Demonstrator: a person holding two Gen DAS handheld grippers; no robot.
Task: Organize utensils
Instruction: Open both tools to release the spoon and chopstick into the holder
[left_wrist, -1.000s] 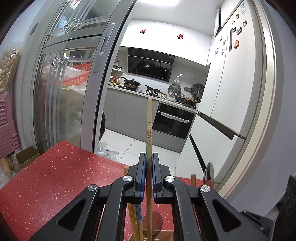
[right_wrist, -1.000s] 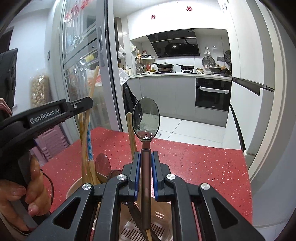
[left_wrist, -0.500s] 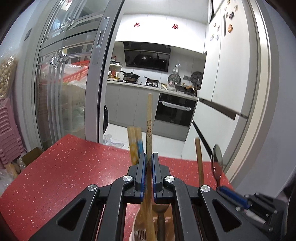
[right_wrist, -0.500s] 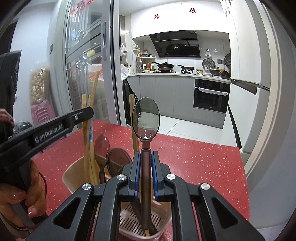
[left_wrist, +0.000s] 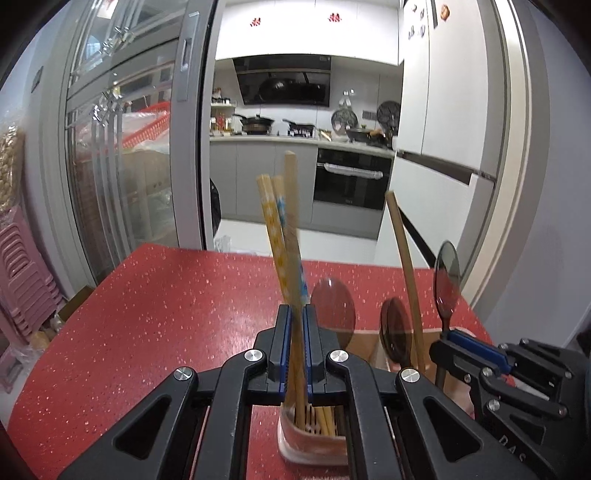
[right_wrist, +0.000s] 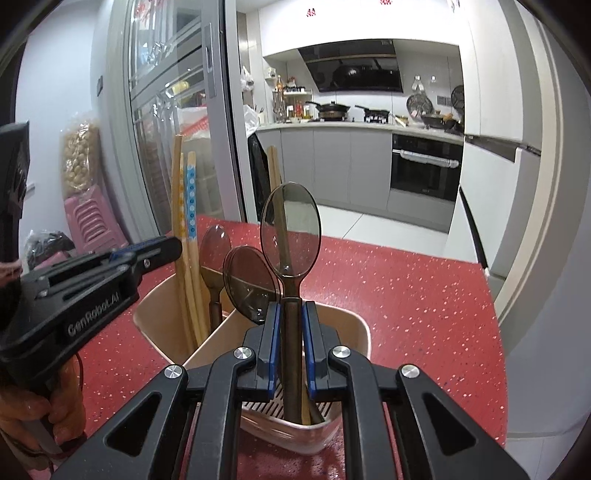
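Observation:
My left gripper (left_wrist: 295, 314) is shut on a plain wooden chopstick (left_wrist: 291, 206) that stands in the left compartment of a beige utensil holder (left_wrist: 314, 448), beside two patterned chopsticks (left_wrist: 269, 214). My right gripper (right_wrist: 290, 310) is shut on the handle of a dark translucent spoon (right_wrist: 290, 229), bowl up, with its lower end down in the right compartment of the holder (right_wrist: 354, 325). Two more spoons (right_wrist: 251, 284) stand in the holder with another chopstick (right_wrist: 275, 177). The left gripper (right_wrist: 162, 247) shows in the right wrist view and the right gripper (left_wrist: 448, 338) in the left wrist view.
The holder stands on a red speckled table (left_wrist: 147, 314), whose far edge faces an open kitchen. A glass sliding door (left_wrist: 122, 147) and stacked pink stools (left_wrist: 22, 266) lie to the left. A white fridge (left_wrist: 454, 129) stands at the right. A hand (right_wrist: 22, 417) holds the left gripper.
Both grippers have sunk toward the holder, carrying the chopstick and the spoon lower into it. The left gripper has also rolled a little. Both grips are unchanged.

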